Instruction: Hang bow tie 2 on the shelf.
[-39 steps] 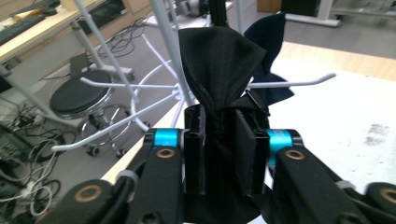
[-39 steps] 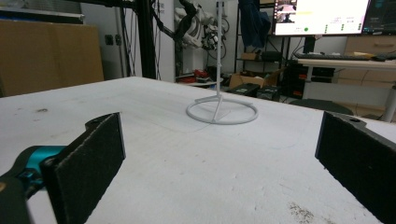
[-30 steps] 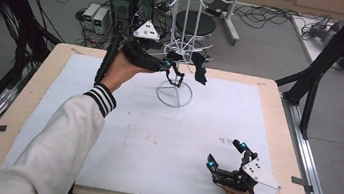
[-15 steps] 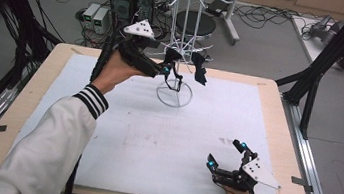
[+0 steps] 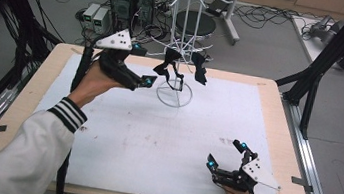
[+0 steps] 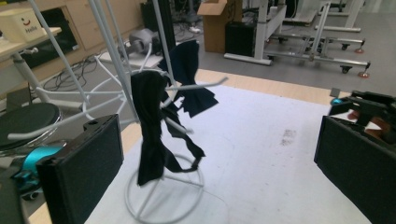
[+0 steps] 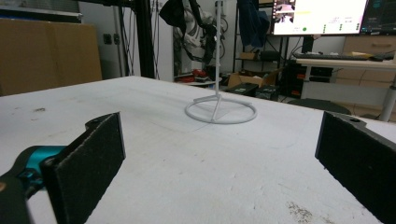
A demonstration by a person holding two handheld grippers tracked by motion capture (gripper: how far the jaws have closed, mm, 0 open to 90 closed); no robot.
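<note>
The left tongs (image 5: 138, 75) hang raised in the upper left of the high view, jaws spread wide and holding nothing, pointed toward the white wire rack (image 5: 181, 43) at upper centre. In the left gripper view a dark cloth (image 6: 152, 128) hangs from a rack arm between the spread jaws but farther off, untouched; a second dark cloth (image 6: 189, 79) hangs behind it. The right tongs (image 5: 226, 157) rest low on the white counter (image 5: 154, 140) at the lower right, jaws also wide apart and empty. In the right gripper view the rack's ring base (image 7: 220, 111) sits well ahead; the dark shapes above it are probably the same cloths.
</note>
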